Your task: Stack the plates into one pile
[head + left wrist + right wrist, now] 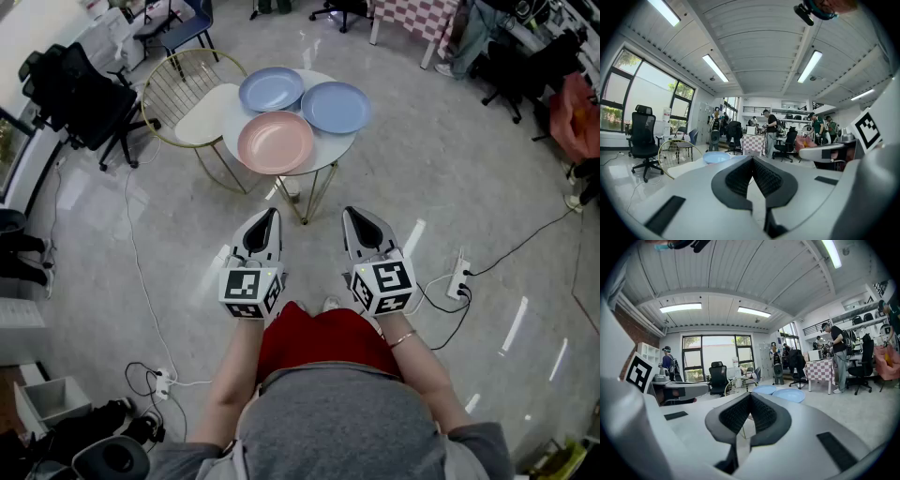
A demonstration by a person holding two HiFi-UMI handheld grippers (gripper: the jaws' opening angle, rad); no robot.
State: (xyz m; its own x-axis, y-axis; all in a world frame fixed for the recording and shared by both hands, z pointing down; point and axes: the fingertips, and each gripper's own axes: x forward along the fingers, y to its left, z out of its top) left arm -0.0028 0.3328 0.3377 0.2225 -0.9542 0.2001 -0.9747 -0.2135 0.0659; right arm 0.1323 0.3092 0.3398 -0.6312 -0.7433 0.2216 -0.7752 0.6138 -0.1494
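Three plates lie side by side on a small round white table (330, 154): a pink plate (275, 142) at the front, a blue plate (271, 89) at the back left and another blue plate (336, 106) at the back right. My left gripper (271, 215) and right gripper (352, 214) hover side by side over the floor, well short of the table. Both are shut with nothing between the pads. In the left gripper view a blue plate (716, 157) shows beyond the jaw tips (752, 158). Two blue plates (789, 394) show ahead of the right gripper (750, 395).
A gold wire chair with a white seat (192, 100) stands against the table's left side. Cables and a power strip (458, 279) lie on the floor at right, more cables at lower left. Black office chairs (80, 94) stand far left. People stand at desks in the background.
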